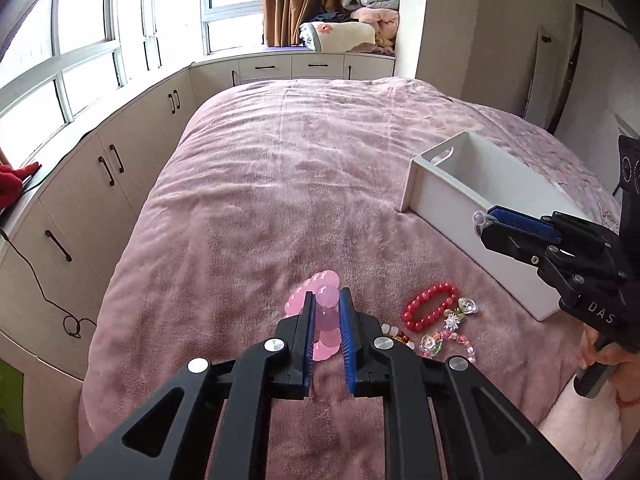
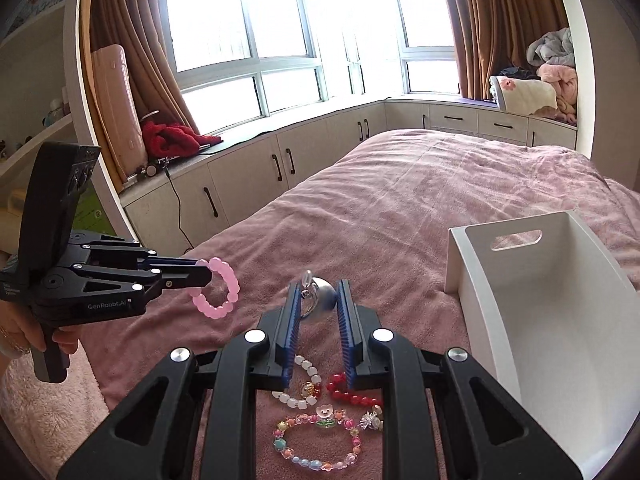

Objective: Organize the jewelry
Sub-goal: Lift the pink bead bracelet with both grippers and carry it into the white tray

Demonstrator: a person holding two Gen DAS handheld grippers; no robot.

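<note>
Left gripper (image 1: pixel 327 300) is clamped tight on the pink bead bracelet (image 2: pixel 218 290), blue pads pinching a couple of its fat round beads, and the loop hangs free off the fingertips, clear of the bedspread (image 1: pixel 280 160). Over to the right gripper (image 2: pixel 318 294): it too is pressed together, pinching a small silvery-blue rounded piece (image 2: pixel 320 294) with a clear teardrop bit and a metal hook on top, possibly an earring or a pendant, though the fisheye makes it hard to call. It is lifted off the cover as well, and from the left wrist view the clear tip (image 1: pixel 479 217) pokes out of the pads right in front of the white box's near wall.

Below the right gripper, the rest of the jewelry lies in a loose cluster on the pink bedspread: a red bead bracelet (image 1: pixel 430 306), a white bead bracelet (image 2: pixel 300 384) with a gold-and-red charm, a pastel multicolour bead bracelet (image 2: pixel 316 440) with a little flower bead, and a small sparkly silver piece (image 2: pixel 370 420) just beside the red one.

The white storage box (image 2: pixel 560 340), with its cut-out handle, stands on the bed just right of the cluster, open top. A hand (image 2: pixel 20 336) grips the left tool's handle.
</note>
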